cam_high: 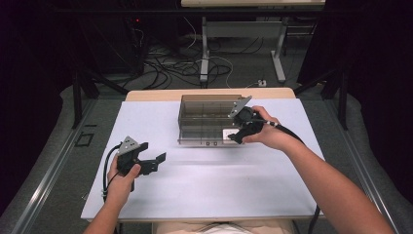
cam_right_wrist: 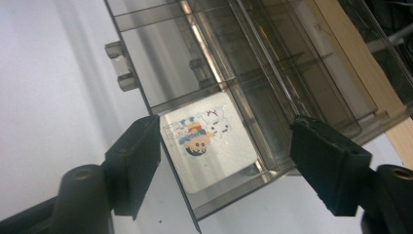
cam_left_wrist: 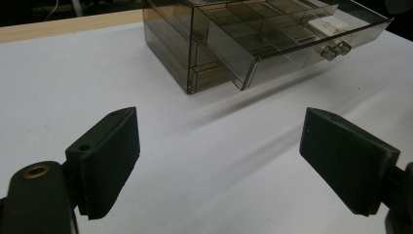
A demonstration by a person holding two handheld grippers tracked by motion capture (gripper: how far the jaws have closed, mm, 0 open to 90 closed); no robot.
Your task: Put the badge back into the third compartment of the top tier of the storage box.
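- A smoked-plastic drawer cabinet [cam_high: 195, 105] stands at the far middle of the white bench [cam_high: 204, 190], its upper drawer [cam_left_wrist: 292, 39] pulled out toward the person so that the divided compartments lie open from above.
- A small white card [cam_right_wrist: 209, 141] printed with cartoon figures lies flat in the drawer's front corner compartment, on the person's right side. It sits just behind the clear front wall and to one side of the drawer's two knobs [cam_right_wrist: 119, 68].
- The right gripper [cam_high: 234, 137] is held at that corner, probably because the card is the thing being handled. Its jaws stand partly open and grip nothing. In the right gripper view one jaw sits outside the drawer's front wall and the other over the drawer's inside, with the card between and below them, clear of both pads.
- Judged from how it lies, the card looks set down in its compartment rather than about to be lifted, though the pictures cannot settle which.
- The right forearm reaches in from the lower right, wrist bent, so the gripper points down and inward at the drawer front, its cable trailing back along the arm.
- The left gripper [cam_high: 155, 155] waits well apart from the cabinet, low over the near left of the bench. Its jaws are spread and empty, aimed level across bare surface toward the cabinet, seemingly kept out of the working hand's way.
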